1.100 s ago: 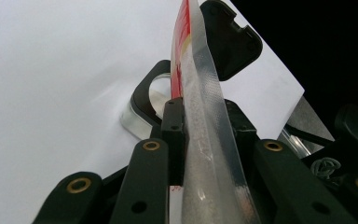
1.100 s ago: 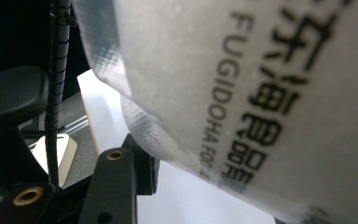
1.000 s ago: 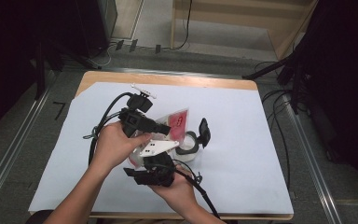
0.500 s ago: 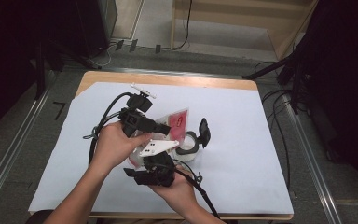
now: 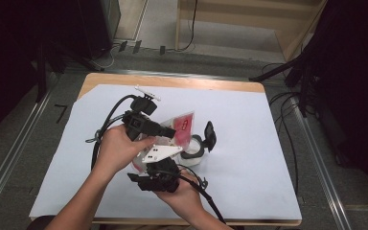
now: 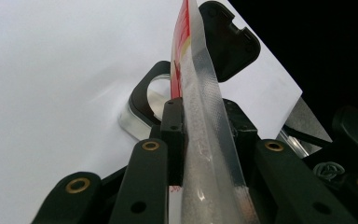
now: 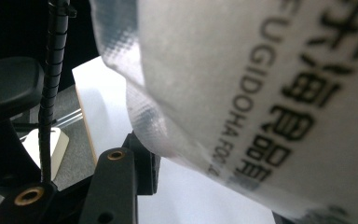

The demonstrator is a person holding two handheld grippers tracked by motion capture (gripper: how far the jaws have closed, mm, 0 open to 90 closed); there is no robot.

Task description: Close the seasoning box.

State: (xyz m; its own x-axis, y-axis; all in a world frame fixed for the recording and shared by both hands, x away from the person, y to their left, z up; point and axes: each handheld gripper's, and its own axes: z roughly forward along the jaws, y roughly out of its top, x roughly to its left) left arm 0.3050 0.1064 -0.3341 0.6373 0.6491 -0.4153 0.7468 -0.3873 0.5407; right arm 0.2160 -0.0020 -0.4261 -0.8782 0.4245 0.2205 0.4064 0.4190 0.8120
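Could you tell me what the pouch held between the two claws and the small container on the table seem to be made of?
The pouch looks like thin plastic film, partly clear with an embossed, dotted texture along its sealed edge, glossy and printed red further up. The small container seems to be clear plastic or glass, judging by its see-through, shiny wall; its hinged lid looks like matte black plastic.
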